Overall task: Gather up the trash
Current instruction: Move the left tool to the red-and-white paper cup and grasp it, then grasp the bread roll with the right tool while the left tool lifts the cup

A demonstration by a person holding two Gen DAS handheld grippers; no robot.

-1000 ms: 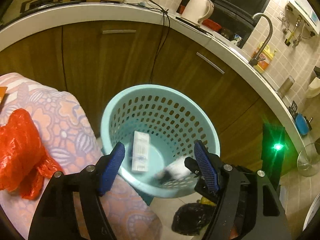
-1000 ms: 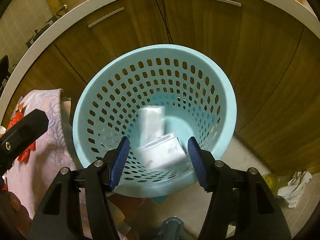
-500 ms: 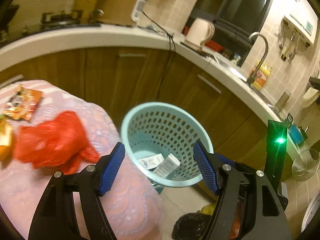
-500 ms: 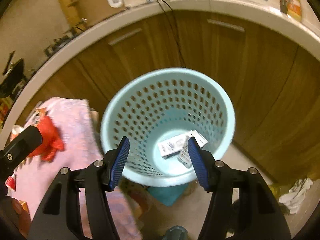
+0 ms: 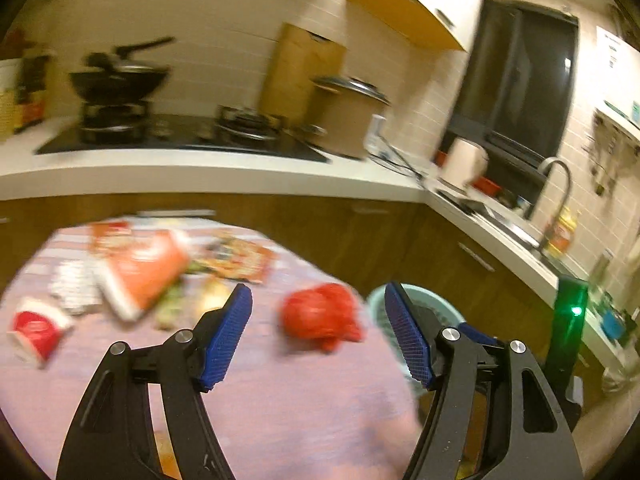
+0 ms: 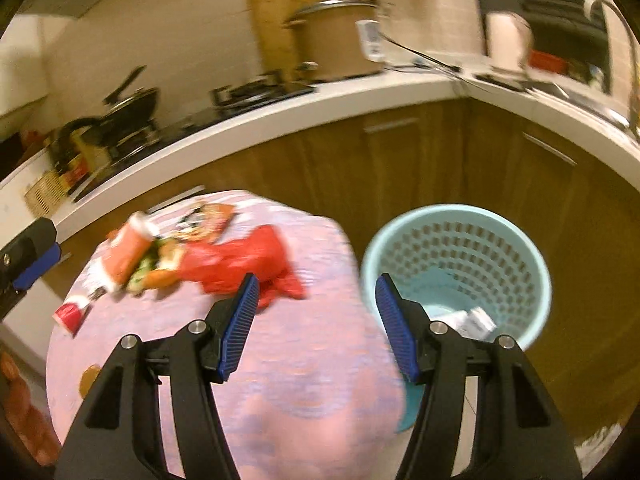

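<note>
A light blue perforated basket (image 6: 456, 240) stands on the floor right of a round table with a pink cloth (image 6: 304, 360); white boxes (image 6: 468, 320) lie inside it. In the left wrist view only its rim (image 5: 374, 300) shows. A red plastic bag (image 5: 320, 316) (image 6: 244, 260) lies on the table near the basket side. Further left lie an orange packet (image 5: 140, 272), a red-and-white box (image 5: 36, 332) and other wrappers (image 5: 236, 256). My left gripper (image 5: 318, 336) is open and empty above the table. My right gripper (image 6: 316, 328) is open and empty at the table edge.
A white counter (image 5: 200, 176) over wooden cabinets (image 6: 440, 152) curves behind the table, with a wok (image 5: 116, 80), a cooker pot (image 5: 344, 116), a kettle (image 5: 464, 160) and a sink tap (image 5: 556, 184). The left gripper's body (image 6: 28, 256) shows at the right wrist view's left edge.
Both grippers have pulled up and swung left from over the basket to over the table. The boxes dropped earlier now lie in the basket. Both stay open.
</note>
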